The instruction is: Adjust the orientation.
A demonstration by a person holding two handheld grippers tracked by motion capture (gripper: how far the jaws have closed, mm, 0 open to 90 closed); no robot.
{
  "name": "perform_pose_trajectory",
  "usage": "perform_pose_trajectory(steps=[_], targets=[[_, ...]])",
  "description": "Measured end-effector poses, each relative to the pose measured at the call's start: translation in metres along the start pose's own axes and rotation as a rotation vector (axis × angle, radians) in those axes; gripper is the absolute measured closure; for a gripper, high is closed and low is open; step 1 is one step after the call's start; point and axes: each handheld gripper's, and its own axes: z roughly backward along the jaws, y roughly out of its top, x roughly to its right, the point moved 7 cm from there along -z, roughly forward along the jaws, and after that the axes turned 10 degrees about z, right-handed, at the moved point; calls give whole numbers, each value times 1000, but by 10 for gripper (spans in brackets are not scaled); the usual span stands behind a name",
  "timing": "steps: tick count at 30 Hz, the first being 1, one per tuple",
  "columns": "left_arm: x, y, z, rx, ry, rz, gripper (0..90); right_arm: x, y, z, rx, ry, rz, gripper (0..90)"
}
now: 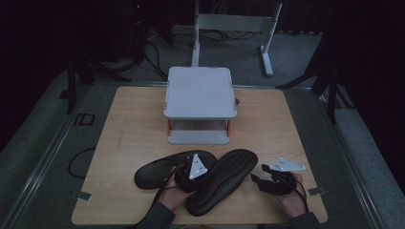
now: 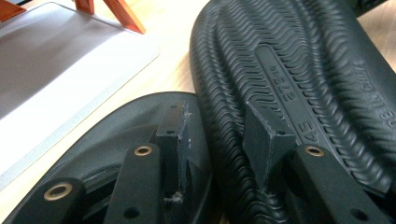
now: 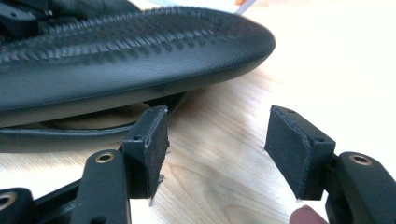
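Dark floor and cables ring a wooden table [image 1: 129, 124] with a small grey two-tier rack [image 1: 200, 93] at its far middle. Two black slippers lie near the front edge: one flat [image 1: 160, 171], one sole-up [image 1: 224, 179] leaning across it. The left gripper [image 2: 217, 135] has its jaws spread astride the ribbed sole's rim; seat them deeper before closing. The right gripper [image 3: 217, 149], spread and empty, waits just beside the upturned slipper's edge.
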Motion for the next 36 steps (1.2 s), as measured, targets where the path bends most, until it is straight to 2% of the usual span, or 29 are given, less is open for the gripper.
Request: perform_pose_trajectory(steps=[4, 8, 10, 13, 14, 16, 17, 19, 21, 24, 29, 31, 34, 36], targets=[[0, 0, 1, -2, 14, -3, 606, -6, 5, -10, -7, 14, 19, 386], [0, 1, 3, -4, 35, -20, 580, -15, 18, -13, 20, 36, 45, 394], [-1, 2, 6, -3, 53, -18, 553, -18, 23, -13, 32, 31, 57, 408], [-4, 3, 12, -3, 72, -13, 535, -25, 30, -14, 48, 52, 65, 407], [-4, 4, 14, 3, 75, -8, 517, -31, 35, -15, 58, 65, 85, 407], [-3, 4, 17, 10, 70, 1, 510, -31, 35, -15, 58, 65, 85, 407], [0, 7, 25, 26, 59, 5, 502, -40, 44, -15, 83, 91, 102, 406], [7, 11, 32, 43, 39, 8, 487, -42, 48, -14, 91, 91, 108, 405], [18, 19, 41, 72, 12, 2, 466, -44, 52, -14, 101, 103, 107, 403], [26, 25, 44, 90, -3, -12, 437, -46, 54, -15, 100, 104, 117, 403], [41, 34, 39, 89, -28, -52, 371, -53, 61, -18, 100, 102, 144, 414], [44, 34, 36, 78, -21, -63, 356, -55, 64, -18, 112, 109, 143, 417], [49, 33, 32, 61, -33, -76, 343, -56, 65, -18, 113, 105, 149, 426], [50, 31, 29, 42, -24, -90, 347, -56, 67, -16, 118, 100, 154, 460]])
